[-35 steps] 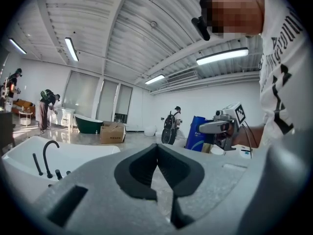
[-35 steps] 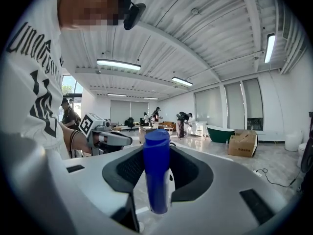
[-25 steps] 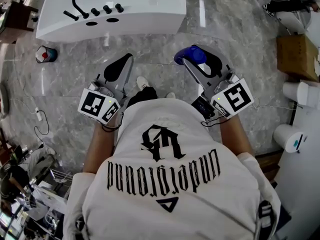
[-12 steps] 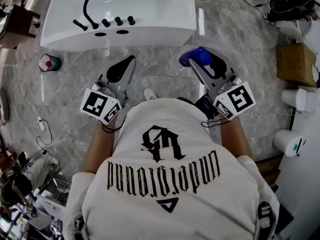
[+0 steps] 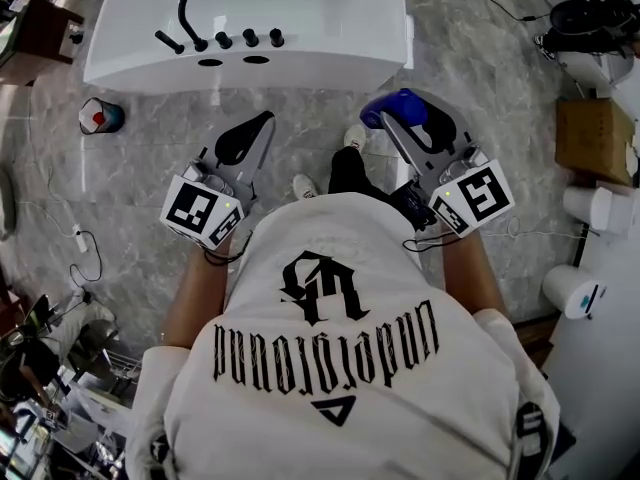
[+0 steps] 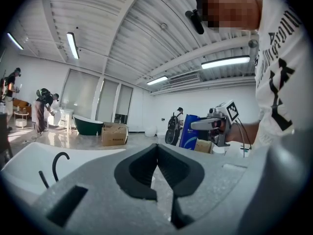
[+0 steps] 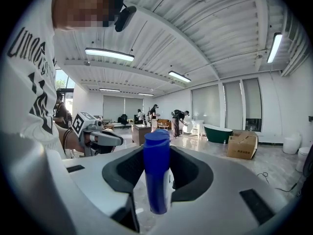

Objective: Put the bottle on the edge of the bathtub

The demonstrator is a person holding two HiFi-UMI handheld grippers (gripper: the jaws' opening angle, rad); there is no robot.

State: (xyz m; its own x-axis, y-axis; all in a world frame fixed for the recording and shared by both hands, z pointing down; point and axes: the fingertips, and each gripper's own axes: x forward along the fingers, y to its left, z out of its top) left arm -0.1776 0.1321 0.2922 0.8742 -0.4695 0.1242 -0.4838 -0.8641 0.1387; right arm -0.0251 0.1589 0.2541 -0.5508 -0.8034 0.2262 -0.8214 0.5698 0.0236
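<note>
Down nearest the camera, the person in a white T-shirt with black lettering is holding both tools out in front over the grey marbled floor. The left gripper is pointing toward the far side with its dark padded jaws pressed together and nothing between them. To its right, the right gripper is pinching a blue plastic bottle with a rounded cap; in the right gripper view the bottle is standing upright between the two jaws, its cap rising above them. From the head view the bottle is hanging over the floor on the near side of the white bathtub, apart from its rim. A shoe is showing between the two grippers. Farther out, the bathtub is lying across the far side, with a black curved faucet and a row of black knobs sitting on its near edge toward the left. A brown cardboard box is sitting on the floor at the far right.
</note>
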